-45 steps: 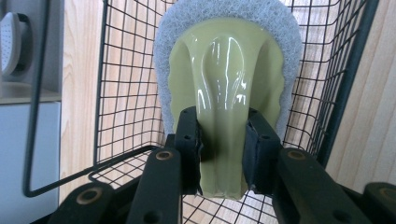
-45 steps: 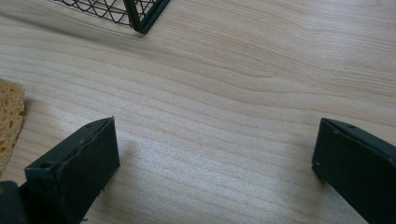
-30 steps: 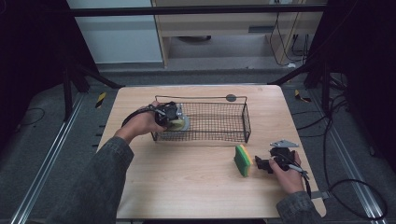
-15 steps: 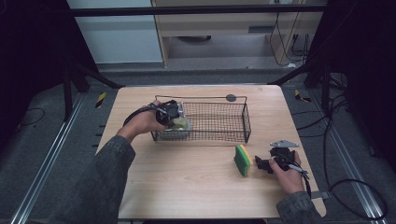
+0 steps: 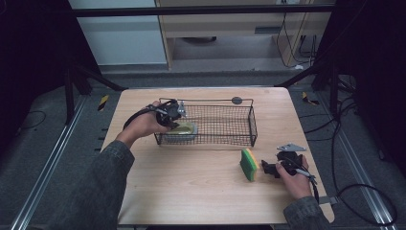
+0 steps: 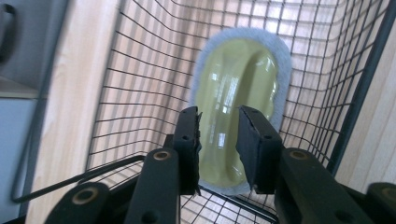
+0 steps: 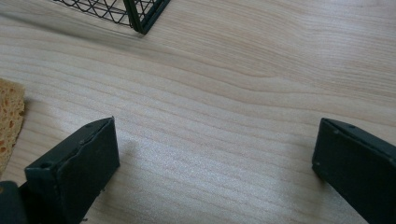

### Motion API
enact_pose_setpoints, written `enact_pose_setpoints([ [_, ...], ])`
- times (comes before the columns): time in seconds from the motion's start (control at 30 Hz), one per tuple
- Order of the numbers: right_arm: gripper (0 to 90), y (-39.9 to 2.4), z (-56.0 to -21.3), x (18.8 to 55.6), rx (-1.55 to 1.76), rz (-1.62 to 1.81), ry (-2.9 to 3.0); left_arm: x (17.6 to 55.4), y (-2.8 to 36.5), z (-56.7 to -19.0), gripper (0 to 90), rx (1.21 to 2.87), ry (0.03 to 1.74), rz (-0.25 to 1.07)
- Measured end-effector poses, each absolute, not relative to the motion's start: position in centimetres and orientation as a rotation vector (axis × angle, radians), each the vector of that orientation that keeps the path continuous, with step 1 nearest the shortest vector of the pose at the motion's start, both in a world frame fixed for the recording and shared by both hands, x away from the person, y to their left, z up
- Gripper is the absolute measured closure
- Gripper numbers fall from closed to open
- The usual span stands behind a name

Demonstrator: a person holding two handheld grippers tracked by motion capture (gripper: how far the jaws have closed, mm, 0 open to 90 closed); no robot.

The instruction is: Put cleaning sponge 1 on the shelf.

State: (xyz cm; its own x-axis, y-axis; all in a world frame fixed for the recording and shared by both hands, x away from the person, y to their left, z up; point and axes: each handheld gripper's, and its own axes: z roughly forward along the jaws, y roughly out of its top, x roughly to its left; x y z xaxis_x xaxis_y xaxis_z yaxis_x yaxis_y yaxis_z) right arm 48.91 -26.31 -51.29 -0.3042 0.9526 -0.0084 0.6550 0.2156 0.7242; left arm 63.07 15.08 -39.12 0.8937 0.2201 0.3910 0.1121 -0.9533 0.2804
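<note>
Hardly moved, left gripper (image 5: 178,113) part-open over basket (image 5: 239,103); right gripper (image 5: 266,168) agape on wooden table (image 5: 191,191).

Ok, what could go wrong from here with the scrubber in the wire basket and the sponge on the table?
1. The left gripper straddles the yellow scrubber with a gap between jaws and scrubber; closing off-centre could let the glossy top slip.
2. The jaws sit close to the wire basket mesh and might snag it, dragging the basket.
3. The right gripper is wide open beside the sponge, which stands on edge and could topple if nudged.
</note>
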Motion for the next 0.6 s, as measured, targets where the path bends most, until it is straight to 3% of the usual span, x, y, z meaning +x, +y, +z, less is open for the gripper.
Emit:
enact_pose_setpoints([
  [0.17,0.8,-26.3,-51.3,48.9,1.482,0.864,2.040,62.8,15.7,-38.6,64.9,2.754,0.310,0.652],
  [0.27,0.8,-26.3,-51.3,48.9,1.489,0.867,2.036,62.5,16.0,-38.0,51.4,2.710,0.361,0.692],
  [0.3,0.8,-26.3,-51.3,48.9,1.489,0.867,2.036,62.4,16.0,-37.8,51.4,2.688,0.392,0.710],
  [0.33,0.8,-26.3,-51.3,48.9,1.487,0.867,2.037,62.2,16.2,-37.6,37.4,2.665,0.421,0.725],
  [0.37,0.8,-26.3,-51.3,48.9,1.487,0.866,2.037,62.1,16.2,-37.4,30.9,2.643,0.451,0.732],
  [0.4,0.8,-26.3,-51.3,48.9,1.487,0.866,2.037,62.0,16.3,-37.2,30.9,2.630,0.469,0.741],
  [0.47,0.7,-26.3,-51.3,48.9,1.488,0.866,2.035,61.4,16.6,-36.7,19.5,2.550,0.529,0.752],
  [0.6,0.5,-26.2,-51.3,49.0,1.495,0.867,2.032,59.6,17.2,-36.0,7.7,2.444,0.590,0.714],
])
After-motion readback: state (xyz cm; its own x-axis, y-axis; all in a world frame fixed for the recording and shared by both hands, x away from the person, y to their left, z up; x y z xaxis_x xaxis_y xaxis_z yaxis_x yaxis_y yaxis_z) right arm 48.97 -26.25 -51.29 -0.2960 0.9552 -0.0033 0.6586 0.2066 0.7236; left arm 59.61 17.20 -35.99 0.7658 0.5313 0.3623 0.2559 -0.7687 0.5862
